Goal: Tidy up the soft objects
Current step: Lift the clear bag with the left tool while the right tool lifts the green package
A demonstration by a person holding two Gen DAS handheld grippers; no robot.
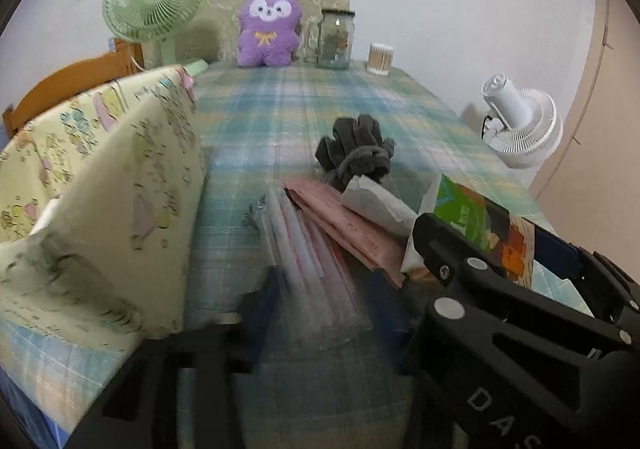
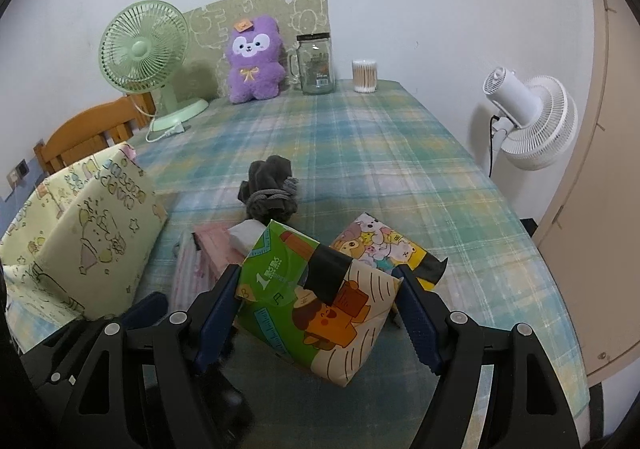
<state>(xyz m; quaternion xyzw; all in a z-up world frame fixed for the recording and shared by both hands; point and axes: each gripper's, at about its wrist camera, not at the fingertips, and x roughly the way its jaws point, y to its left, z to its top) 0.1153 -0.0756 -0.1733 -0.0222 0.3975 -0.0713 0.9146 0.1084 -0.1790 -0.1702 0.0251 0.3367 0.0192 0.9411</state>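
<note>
Plaid tablecloth (image 2: 360,137) carries everything: the right gripper (image 2: 316,309) pinches a green tissue pack (image 2: 304,289) near the front edge; the left gripper (image 1: 320,289), blurred, seemingly clamps a pink pack (image 1: 316,249). Grey gloves (image 2: 270,189) mid-table and the yellow bag (image 2: 80,225) at the left edge await sorting

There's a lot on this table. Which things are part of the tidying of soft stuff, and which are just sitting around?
Part of the job:
- green tissue pack, gripped in the right gripper
- cartoon-print tissue pack
- pink packet
- dark rolled socks
- yellow fabric bag

Just sitting around:
- purple plush toy
- green fan
- glass jar
- cotton swab tub
- white fan
</note>
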